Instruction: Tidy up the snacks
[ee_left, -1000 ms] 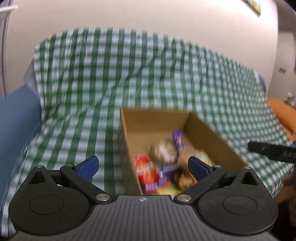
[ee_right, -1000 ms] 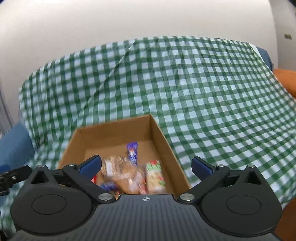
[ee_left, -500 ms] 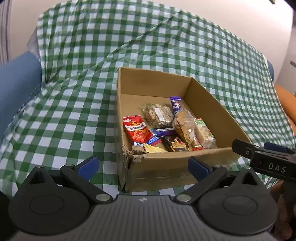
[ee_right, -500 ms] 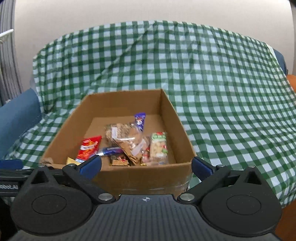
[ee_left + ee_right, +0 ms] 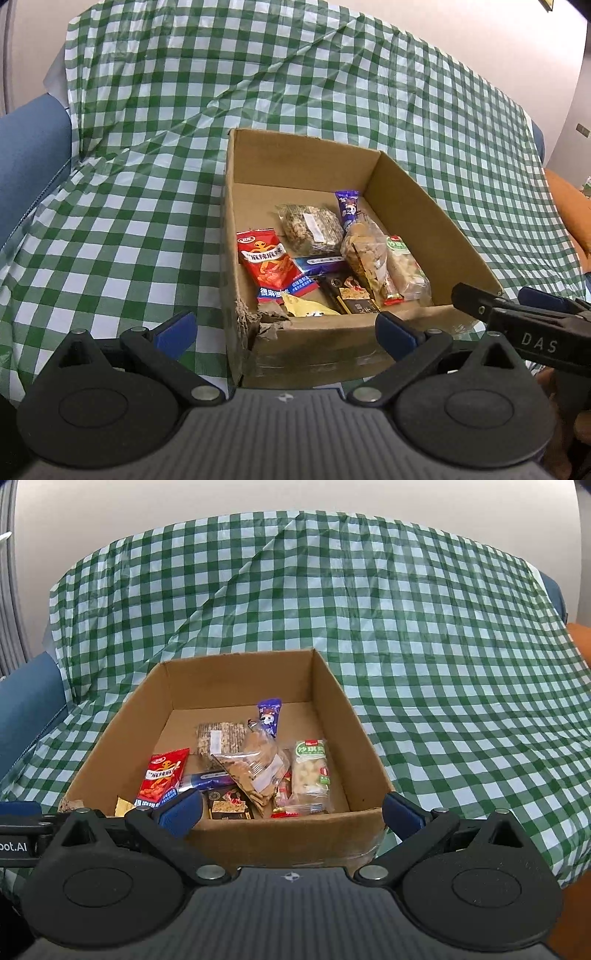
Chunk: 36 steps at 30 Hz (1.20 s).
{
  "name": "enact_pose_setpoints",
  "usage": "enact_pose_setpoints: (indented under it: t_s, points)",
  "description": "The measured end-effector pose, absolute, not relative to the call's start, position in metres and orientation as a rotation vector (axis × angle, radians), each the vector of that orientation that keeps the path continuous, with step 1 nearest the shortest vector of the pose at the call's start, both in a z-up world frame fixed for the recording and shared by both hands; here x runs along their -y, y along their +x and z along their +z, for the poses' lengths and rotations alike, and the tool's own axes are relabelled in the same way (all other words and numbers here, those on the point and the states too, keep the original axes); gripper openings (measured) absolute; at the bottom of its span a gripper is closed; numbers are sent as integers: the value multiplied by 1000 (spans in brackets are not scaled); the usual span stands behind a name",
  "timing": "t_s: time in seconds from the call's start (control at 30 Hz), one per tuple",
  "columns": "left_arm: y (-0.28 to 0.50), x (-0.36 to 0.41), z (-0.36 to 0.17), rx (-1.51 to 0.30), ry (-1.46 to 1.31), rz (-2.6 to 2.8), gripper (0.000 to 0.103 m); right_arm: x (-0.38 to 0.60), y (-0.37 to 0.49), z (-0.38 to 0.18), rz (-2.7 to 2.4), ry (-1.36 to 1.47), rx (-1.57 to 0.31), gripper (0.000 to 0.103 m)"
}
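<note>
Green-and-white checked cloth drapes a sofa against a plain pale wall. On its seat sits an open cardboard box holding all the snacks in view: a red chilli-strip packet, a clear bag of seed brittle, a purple wrapper, a clear bag of brown biscuits, a green-topped rice cake bar, a dark chocolate bar and a yellow sachet. They lie heaped and overlapping in the near half; the far half of the box floor is bare.

No snack lies on the cloth, so everything may already be gathered, or the heap may be waiting to be sorted out; one moment cannot settle which.

Left gripper and right gripper both hover just before the near wall, fingers spread wide, holding nothing. That near wall is torn at its left corner. Walls stand fairly tall, so entry is from above; open cloth lies on either side.
</note>
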<state>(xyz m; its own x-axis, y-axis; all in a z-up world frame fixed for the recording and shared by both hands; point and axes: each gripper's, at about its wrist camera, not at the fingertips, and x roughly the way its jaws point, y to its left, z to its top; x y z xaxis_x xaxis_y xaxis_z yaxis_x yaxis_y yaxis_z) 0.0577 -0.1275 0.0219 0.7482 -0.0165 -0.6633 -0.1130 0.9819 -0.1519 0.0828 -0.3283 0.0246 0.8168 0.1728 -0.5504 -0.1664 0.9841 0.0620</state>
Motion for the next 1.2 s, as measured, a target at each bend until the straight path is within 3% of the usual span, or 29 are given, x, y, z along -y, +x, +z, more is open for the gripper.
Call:
enact_pose_setpoints:
  t_s: [1.2]
  points:
    - [58,129,22,-721,-187,54,102,328,88,25,206,-32,-600,102]
